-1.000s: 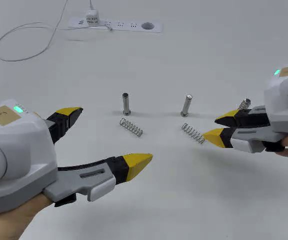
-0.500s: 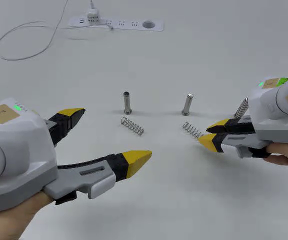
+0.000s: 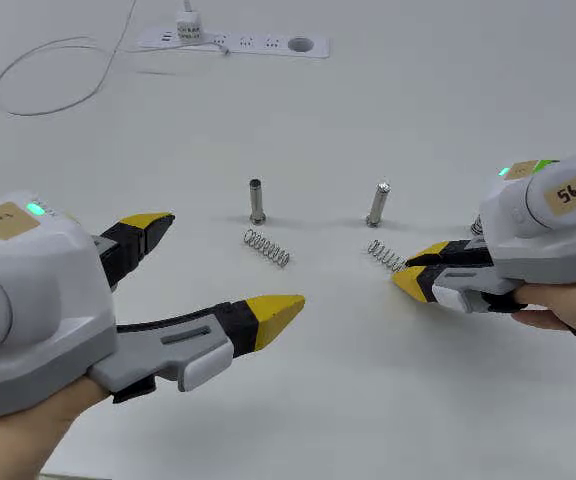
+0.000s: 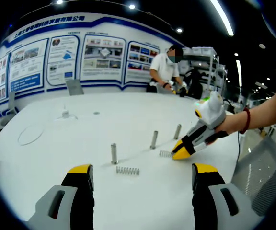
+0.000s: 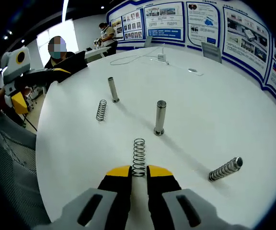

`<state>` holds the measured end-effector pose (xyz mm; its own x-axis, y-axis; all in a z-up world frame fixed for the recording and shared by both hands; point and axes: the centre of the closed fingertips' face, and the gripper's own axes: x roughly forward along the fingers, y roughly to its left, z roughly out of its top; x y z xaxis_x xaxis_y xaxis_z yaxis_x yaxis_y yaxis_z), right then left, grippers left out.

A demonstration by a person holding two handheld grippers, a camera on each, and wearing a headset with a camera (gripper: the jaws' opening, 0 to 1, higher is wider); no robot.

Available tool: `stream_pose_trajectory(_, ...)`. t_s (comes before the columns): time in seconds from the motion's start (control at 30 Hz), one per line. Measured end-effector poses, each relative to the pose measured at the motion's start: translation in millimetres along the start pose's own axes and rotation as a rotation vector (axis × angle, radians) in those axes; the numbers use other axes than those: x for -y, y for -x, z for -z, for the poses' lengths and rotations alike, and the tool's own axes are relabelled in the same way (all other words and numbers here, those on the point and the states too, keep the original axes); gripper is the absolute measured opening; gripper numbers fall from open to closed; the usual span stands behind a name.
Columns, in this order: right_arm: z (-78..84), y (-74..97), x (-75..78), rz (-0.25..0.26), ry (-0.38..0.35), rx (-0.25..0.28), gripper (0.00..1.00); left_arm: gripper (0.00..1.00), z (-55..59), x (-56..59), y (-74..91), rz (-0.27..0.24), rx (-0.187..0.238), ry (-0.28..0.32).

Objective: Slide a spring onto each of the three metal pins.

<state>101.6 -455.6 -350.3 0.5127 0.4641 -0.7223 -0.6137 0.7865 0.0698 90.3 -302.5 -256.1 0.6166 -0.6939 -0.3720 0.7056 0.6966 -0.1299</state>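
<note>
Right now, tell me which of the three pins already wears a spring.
The rightmost pin in the right gripper view: a spring coils along its shaft. The middle pin and left pin are bare, each with a loose spring beside it.

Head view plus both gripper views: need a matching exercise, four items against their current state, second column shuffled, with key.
Items
1. leftmost pin
2. rightmost pin
3. middle spring
4. left gripper

States
A. near end lies between the tips of the right gripper
B. open wide above the table
C. bare and upright, a loose spring lying beside it
D. carries a fitted spring

Pairs: 1-C, 2-D, 3-A, 4-B
</note>
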Motion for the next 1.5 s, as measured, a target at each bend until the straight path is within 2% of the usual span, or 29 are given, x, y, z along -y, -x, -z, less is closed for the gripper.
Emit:
stream_pose_trajectory(0.37, 1.1, -0.1, 2.2, 0.016, 0.030, -0.012, 0.11, 0.82, -0.2, 3.6, -1.4, 0.016, -0.007, -0.002)
stream_pose_trajectory(0.5, 1.7, 0.5, 4.3, 0.026, 0.020, -0.014, 0.11, 0.81, 0.6, 4.0, -0.7, 0.019, -0.012, -0.003)
stream_pose_trajectory(0.6, -2.4, 4.1, 4.4, 0.027, -0.016, 0.004, 0.11, 0.80, 2.0, 4.5, -0.2, 0.021, -0.021, -0.005)
stream_pose_trajectory(0.83, -14.8, 12.1, -0.7, 0.016, -0.029, 0.045, 0.11, 0.76, 2.7, 3.5, -1.1, 0.020, -0.030, 0.011)
stream_pose_trajectory(0.93, -22.1, 17.2, -4.3, 0.009, -0.029, 0.069, 0.11, 0.74, 1.0, 2.2, -1.7, 0.022, -0.030, 0.023)
stream_pose_trajectory(1.1, -40.2, 27.2, -17.0, -0.031, -0.042, 0.143, 0.11, 0.70, -2.8, 0.8, -2.6, 0.028, -0.022, 0.063)
stream_pose_trajectory(1.23, -54.4, 34.5, -31.8, -0.078, -0.012, 0.210, 0.11, 0.64, -2.9, 1.3, -3.4, 0.033, -0.026, 0.090)
stream_pose_trajectory(1.5, -72.7, 44.4, -53.4, -0.141, 0.023, 0.298, 0.11, 0.57, -11.7, 6.0, -5.3, 0.072, 0.016, 0.197)
